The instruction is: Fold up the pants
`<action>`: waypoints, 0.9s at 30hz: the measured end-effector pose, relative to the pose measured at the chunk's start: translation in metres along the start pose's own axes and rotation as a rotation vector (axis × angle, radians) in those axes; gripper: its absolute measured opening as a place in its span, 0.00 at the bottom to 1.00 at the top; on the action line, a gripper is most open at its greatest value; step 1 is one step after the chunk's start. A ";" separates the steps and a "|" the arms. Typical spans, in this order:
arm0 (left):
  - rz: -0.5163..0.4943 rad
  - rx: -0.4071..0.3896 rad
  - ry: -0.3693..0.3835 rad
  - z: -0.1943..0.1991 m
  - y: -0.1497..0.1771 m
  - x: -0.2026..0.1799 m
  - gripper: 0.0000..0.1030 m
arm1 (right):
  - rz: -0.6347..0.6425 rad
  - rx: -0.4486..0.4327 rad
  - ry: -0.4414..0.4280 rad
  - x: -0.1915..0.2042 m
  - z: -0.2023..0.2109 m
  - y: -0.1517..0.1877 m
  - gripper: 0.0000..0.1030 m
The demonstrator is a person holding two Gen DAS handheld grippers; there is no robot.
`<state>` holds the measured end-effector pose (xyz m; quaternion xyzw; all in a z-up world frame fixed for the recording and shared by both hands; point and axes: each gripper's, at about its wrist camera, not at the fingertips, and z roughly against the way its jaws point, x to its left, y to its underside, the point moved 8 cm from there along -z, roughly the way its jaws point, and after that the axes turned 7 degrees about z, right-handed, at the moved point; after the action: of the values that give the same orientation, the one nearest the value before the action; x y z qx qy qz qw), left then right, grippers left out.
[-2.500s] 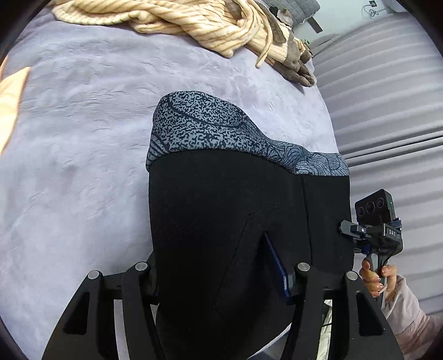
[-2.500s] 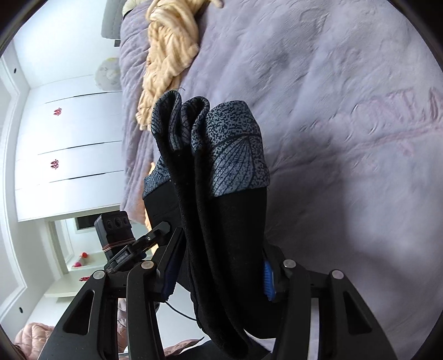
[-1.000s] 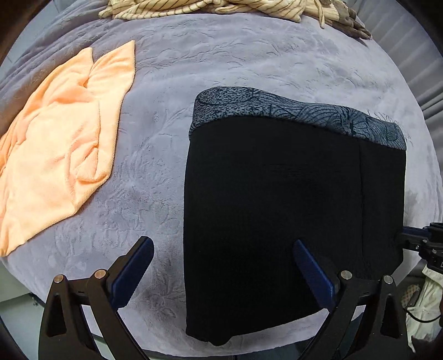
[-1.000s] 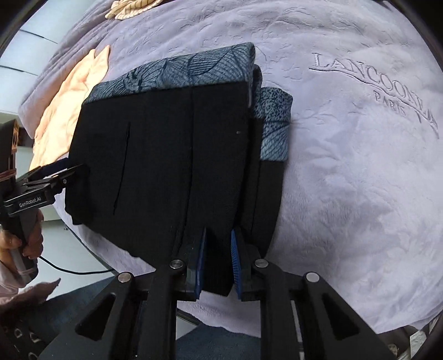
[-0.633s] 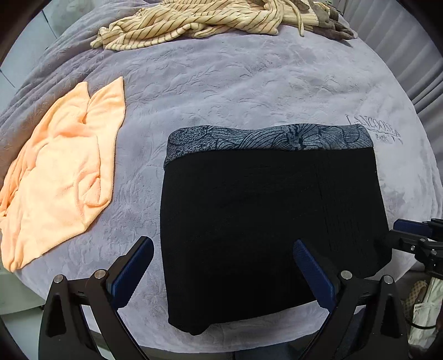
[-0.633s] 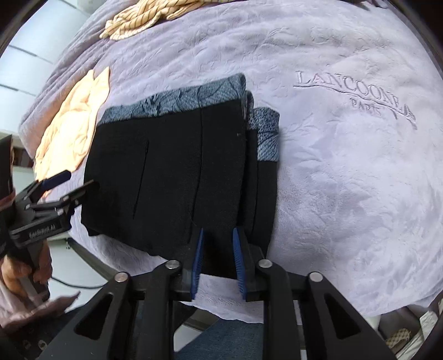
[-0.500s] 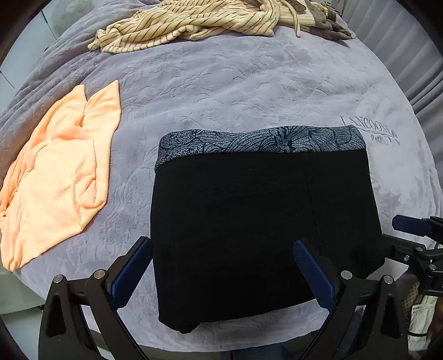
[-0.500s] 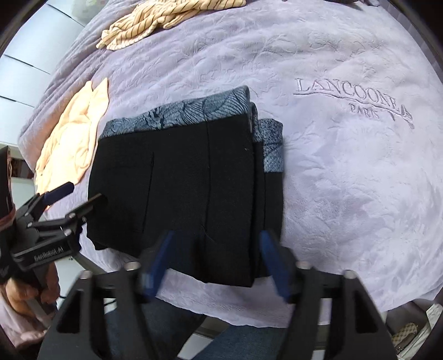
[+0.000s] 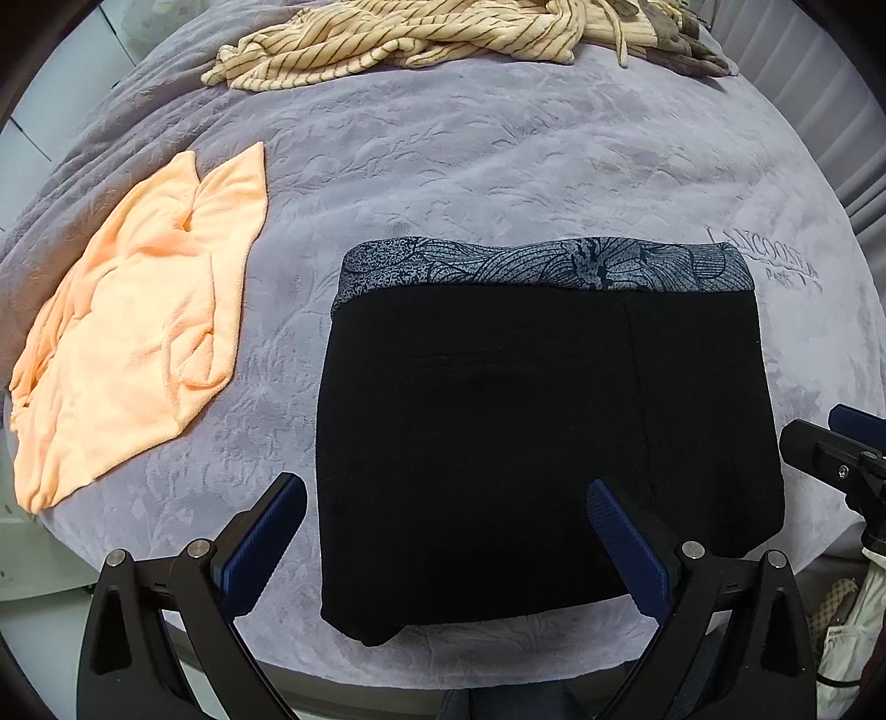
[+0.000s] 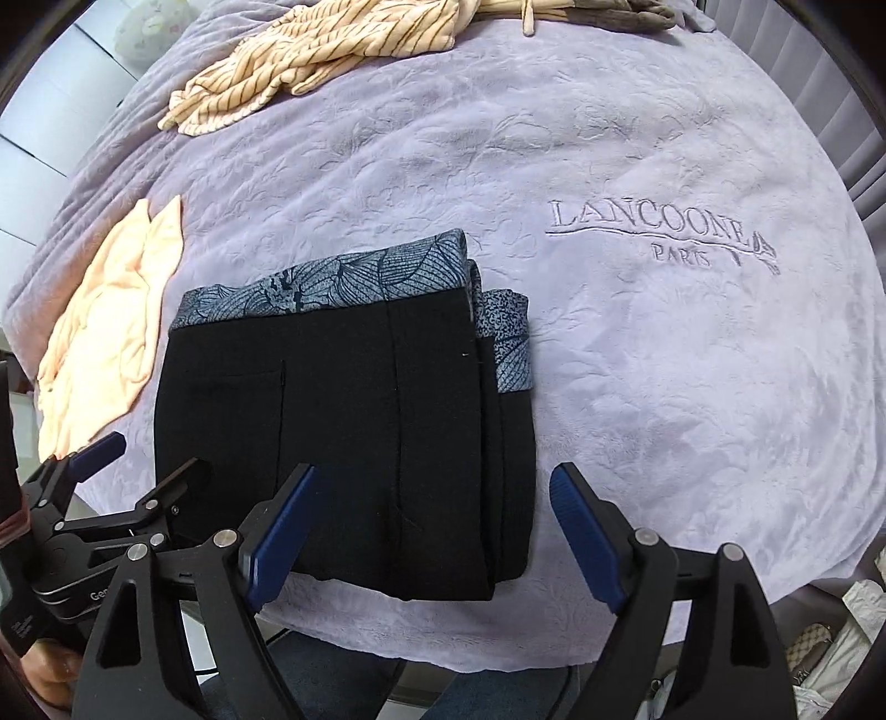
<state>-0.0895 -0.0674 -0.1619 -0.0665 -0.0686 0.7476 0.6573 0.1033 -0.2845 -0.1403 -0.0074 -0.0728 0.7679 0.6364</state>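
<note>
- Since both tools are off the cloth now, I'd call this the letting-go bit right after the last fold: the pants [image 9: 542, 443] lie as a squat black packet on the lilac bedspread [image 9: 498, 144], near its front edge, patterned grey-blue waistband [image 9: 545, 268] on the far side.
- Right gripper [image 10: 426, 526] hangs over the near right corner of the packet with its blue pads [image 10: 279, 531] spread wide. Its jaws have just been opening, and nothing is pinched between them; the cloth lies flat underneath.
- Left gripper [image 9: 443, 531] is the same story, jaws wide apart above the near edge, not touching anything as far as I can see.
- From the right wrist view you can see the stack isn't perfectly squared: a lower layer [image 10: 506, 354] with its own patterned band peeks out along the right side.
- So in my book the fold is basically done. If anything's left, it's a tidy-up: nudge that sticking-out layer under the top one, or pat the packet flat. That'd want a light touch at the right edge, since a grab in the middle could drag the top layer and undo the fold.
- Other stuff on the bed stays out of it: an orange garment [image 9: 138, 327] lies well apart to the left, a striped cream one [image 9: 398, 44] way at the back.
- Can't tell how neat the hidden underside is.
</note>
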 end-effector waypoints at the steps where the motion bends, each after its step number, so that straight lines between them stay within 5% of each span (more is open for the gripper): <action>1: -0.001 -0.001 -0.001 0.000 0.000 0.000 0.99 | -0.002 0.004 0.005 -0.002 0.001 0.000 0.84; 27: -0.019 -0.014 -0.016 0.004 -0.006 0.001 0.99 | -0.022 0.022 0.038 0.004 -0.002 0.001 0.84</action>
<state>-0.0841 -0.0660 -0.1571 -0.0647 -0.0796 0.7414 0.6631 0.1014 -0.2804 -0.1416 -0.0143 -0.0526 0.7613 0.6461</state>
